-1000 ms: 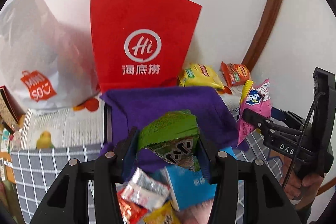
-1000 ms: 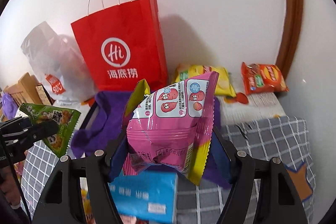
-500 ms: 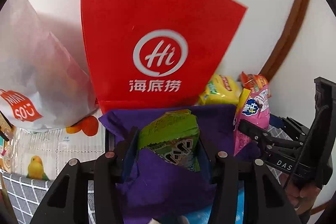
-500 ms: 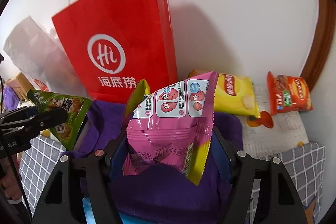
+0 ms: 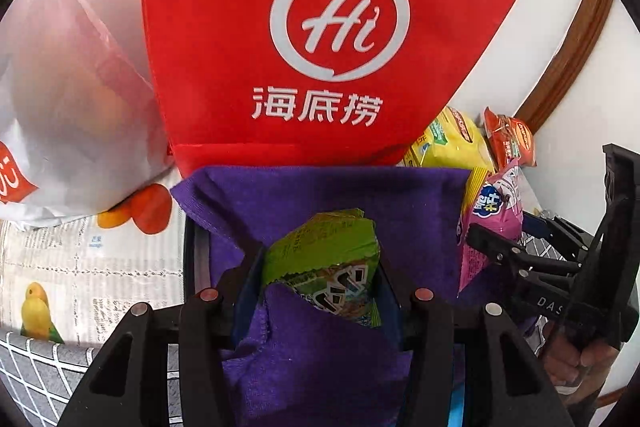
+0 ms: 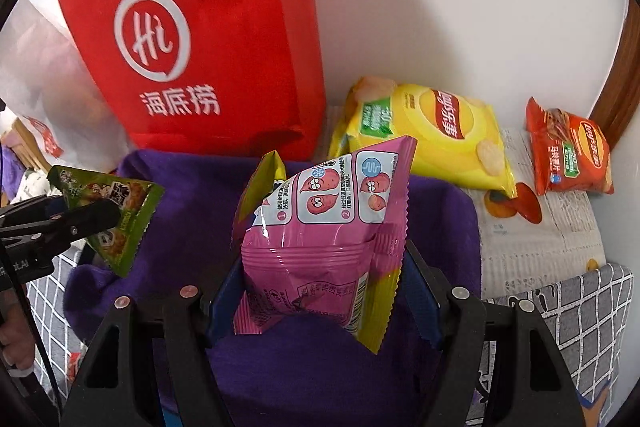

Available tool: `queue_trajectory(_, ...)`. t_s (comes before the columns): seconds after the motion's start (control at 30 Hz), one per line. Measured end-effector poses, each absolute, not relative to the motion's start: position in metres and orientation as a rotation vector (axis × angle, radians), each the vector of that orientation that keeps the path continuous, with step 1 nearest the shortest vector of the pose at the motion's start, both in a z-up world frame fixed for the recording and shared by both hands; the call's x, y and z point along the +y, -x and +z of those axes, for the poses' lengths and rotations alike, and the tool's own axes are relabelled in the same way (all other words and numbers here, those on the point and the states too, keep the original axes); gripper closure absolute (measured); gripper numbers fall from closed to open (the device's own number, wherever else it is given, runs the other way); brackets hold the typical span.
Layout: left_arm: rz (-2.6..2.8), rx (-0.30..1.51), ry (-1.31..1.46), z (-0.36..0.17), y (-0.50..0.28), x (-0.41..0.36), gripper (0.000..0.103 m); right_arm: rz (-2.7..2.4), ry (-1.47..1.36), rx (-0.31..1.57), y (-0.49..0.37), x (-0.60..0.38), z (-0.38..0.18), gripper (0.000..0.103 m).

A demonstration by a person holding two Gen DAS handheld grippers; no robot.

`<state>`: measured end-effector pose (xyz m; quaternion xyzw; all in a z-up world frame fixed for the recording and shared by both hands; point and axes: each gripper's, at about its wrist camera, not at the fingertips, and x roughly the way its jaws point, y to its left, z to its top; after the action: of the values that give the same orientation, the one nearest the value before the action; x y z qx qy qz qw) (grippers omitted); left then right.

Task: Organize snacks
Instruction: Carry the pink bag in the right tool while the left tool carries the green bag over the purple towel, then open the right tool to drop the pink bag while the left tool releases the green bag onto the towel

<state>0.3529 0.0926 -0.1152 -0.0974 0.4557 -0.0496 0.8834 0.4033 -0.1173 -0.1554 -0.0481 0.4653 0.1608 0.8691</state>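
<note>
My left gripper (image 5: pixel 320 267) is shut on a green snack packet (image 5: pixel 324 259), held just above a purple cloth-lined basket (image 5: pixel 328 195). In the right wrist view the same green snack packet (image 6: pixel 116 215) hangs at the left over the purple cloth-lined basket (image 6: pixel 440 219). My right gripper (image 6: pixel 320 267) is shut on a pink and yellow snack bag (image 6: pixel 320 235), also above the purple cloth. That pink snack bag (image 5: pixel 492 223) shows at the right of the left wrist view, pinched by the right gripper (image 5: pixel 480 239).
A red paper bag (image 5: pixel 332 39) stands against the wall right behind the basket. A white plastic bag (image 5: pixel 60 107) sits to its left. A yellow crisp bag (image 6: pixel 432 131) and an orange-red crisp bag (image 6: pixel 572 151) lie at the back right on a printed tablecloth (image 6: pixel 540 247).
Both grippers moved forward and down toward the purple basket and the red bag, which now fills more of each view. The loose snacks in front have dropped out of view. Both grips are unchanged.
</note>
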Motion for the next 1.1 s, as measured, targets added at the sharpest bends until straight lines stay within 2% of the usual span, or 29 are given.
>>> queue_trajectory(0.63,-0.116,1.009,0.218,-0.135,-0.364,0.085,0.054,0.316,0.162,1.072,-0.407,-0.110,-0.173,0.029)
queue_trajectory(0.77,-0.122,1.015,0.225,-0.136,-0.365,0.085,0.054,0.307,0.156,1.046,-0.404,-0.112,-0.164,0.028)
queue_trajectory(0.87,-0.129,1.014,0.223,-0.137,-0.365,0.083,0.054,0.318,0.134,1.017,-0.399,-0.115,-0.153,0.023)
queue_trajectory(1.1,-0.137,1.020,0.216,-0.139,-0.366,0.076,0.054,0.332,0.097,0.972,-0.391,-0.118,-0.131,0.023)
